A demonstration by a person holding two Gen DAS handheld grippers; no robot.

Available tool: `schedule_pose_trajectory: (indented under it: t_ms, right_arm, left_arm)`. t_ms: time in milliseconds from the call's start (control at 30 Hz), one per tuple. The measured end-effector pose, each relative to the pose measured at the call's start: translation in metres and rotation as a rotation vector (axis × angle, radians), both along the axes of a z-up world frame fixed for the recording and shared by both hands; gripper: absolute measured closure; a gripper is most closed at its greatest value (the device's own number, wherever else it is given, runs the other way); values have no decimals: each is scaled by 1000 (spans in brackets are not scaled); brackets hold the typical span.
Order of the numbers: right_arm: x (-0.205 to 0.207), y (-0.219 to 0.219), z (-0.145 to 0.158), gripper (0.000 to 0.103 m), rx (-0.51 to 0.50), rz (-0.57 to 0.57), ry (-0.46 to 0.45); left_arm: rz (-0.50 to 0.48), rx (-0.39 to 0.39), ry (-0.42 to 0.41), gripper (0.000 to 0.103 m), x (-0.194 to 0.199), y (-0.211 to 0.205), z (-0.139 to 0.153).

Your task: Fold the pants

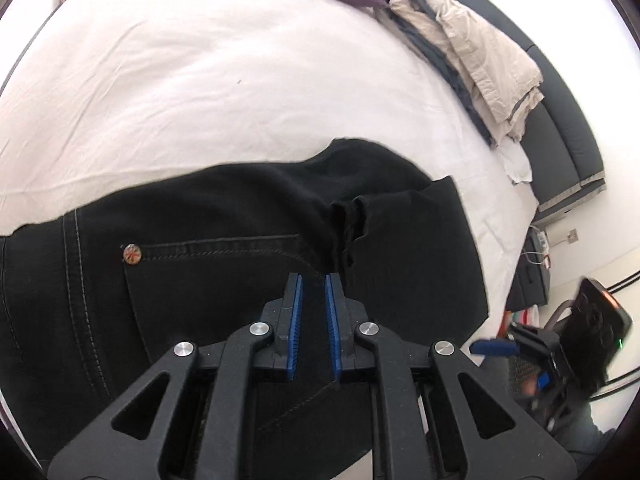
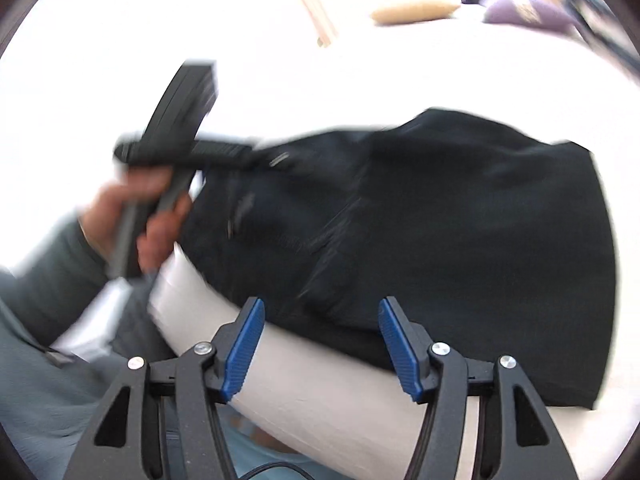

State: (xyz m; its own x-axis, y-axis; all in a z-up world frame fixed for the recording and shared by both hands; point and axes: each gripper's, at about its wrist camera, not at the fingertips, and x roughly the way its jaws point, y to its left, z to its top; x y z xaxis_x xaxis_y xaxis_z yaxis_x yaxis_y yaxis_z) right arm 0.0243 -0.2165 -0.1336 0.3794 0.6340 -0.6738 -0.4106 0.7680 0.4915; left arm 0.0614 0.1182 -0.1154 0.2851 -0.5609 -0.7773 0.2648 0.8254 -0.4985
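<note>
Two grippers work over one pair of black pants [image 1: 224, 280] lying partly folded on a white bed sheet [image 1: 200, 92]. Seen from the left wrist, the left gripper [image 1: 313, 328] has its blue-padded jaws nearly together, a narrow slit between them; dark fabric lies directly under and ahead of the tips, but whether the pads pinch any cloth cannot be told. Just beyond those tips sit the two frayed leg hems [image 1: 352, 224], doubled back onto the seat, with a back pocket to the left of the jaws. The garment's long axis runs side to side across the jaws, waistband end off to the left. Seen from the right wrist, the right gripper [image 2: 322, 344] stands with its jaws wide apart and nothing between them; the near edge of the pants lies just ahead, cloth spreading forward and to the right. Left of those jaws, a hand [image 2: 132, 216] grips the other tool's handle. By my judgement the left gripper is nearer the hems. No brand, label or readable writing shows; only a small patterned rivet [image 1: 132, 254] on the pocket corner.
</note>
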Motion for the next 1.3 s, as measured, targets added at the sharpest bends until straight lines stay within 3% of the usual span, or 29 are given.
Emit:
schedule_pose_trajectory:
  t_ms: [133, 233, 367, 500, 700, 867, 1033, 1167, 1300]
  right_arm:
    - [54, -99, -7, 40, 312, -51, 105]
    - [104, -147, -30, 40, 490, -85, 179]
    - [150, -163, -67, 40, 565, -93, 289]
    - [164, -159, -91, 43, 581, -64, 325]
    - [121, -167, -98, 46, 637, -33, 341]
    - [70, -156, -97, 46, 558, 31, 411]
    - [24, -132, -92, 45, 404, 90, 490]
    - [-5, -122, -69, 44, 415, 79, 416]
    - [0, -100, -37, 41, 482, 64, 286]
  left_arm:
    - [-125, -166, -66, 92, -7, -48, 11]
    - [-186, -155, -12, 92, -15, -84, -17]
    - [-206, -99, 65, 92, -30, -100, -53]
    - [-184, -134, 97, 92, -34, -90, -67]
    - [-179, -145, 83, 92, -33, -92, -65]
    - [-179, -123, 69, 92, -38, -92, -62]
    - [-164, -102, 63, 92, -48, -90, -55]
    - [-146, -43, 23, 92, -54, -88, -39]
    - [-98, 36, -29, 92, -64, -74, -15]
